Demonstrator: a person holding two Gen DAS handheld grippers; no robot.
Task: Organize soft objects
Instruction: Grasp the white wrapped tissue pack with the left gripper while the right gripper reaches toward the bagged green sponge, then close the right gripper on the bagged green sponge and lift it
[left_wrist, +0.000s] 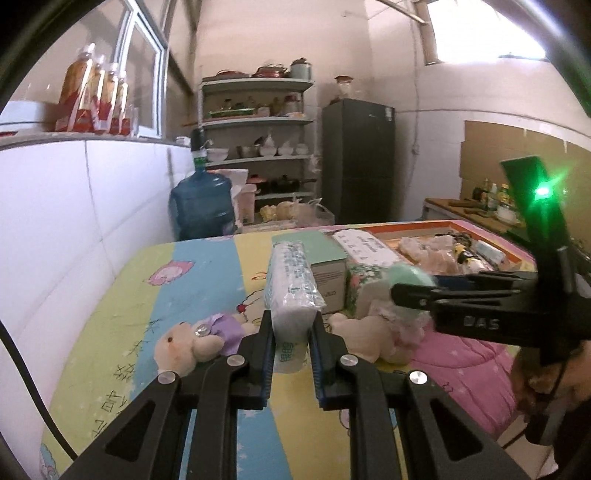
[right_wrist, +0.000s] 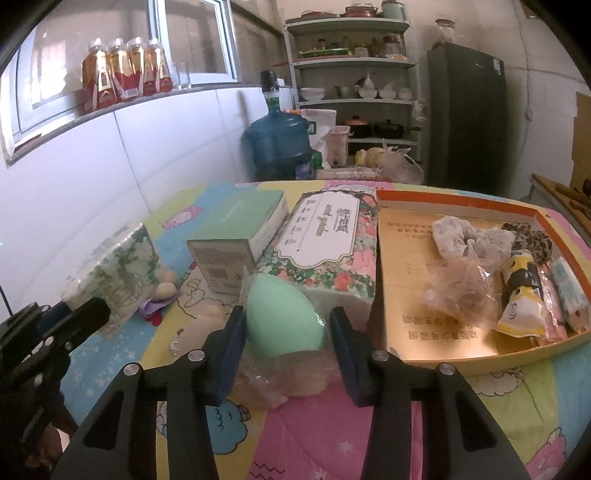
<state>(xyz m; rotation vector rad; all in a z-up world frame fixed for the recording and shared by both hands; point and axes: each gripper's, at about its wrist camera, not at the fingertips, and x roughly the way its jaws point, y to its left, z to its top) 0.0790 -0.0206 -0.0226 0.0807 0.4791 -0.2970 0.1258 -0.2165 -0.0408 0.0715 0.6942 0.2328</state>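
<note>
Evidently two pick-ups are under way at once. The left gripper is clamped on a wrapped tissue pack, holding it by its near end above the patterned bedcover. The right gripper has a green sponge egg in a clear wrapper between its fingers; the left finger looks to be on it, but a gap shows by the right one, so I judge it not yet gripped. The orange-rimmed tray lies just to the right, already holding small soft things (packets, a scrunchie). Next, I judge, the right fingers need to finish closing gently, since the sponge will squash, then carry it over the tray's rim. Two plush bears lie on the cover below the tissue pack.
</note>
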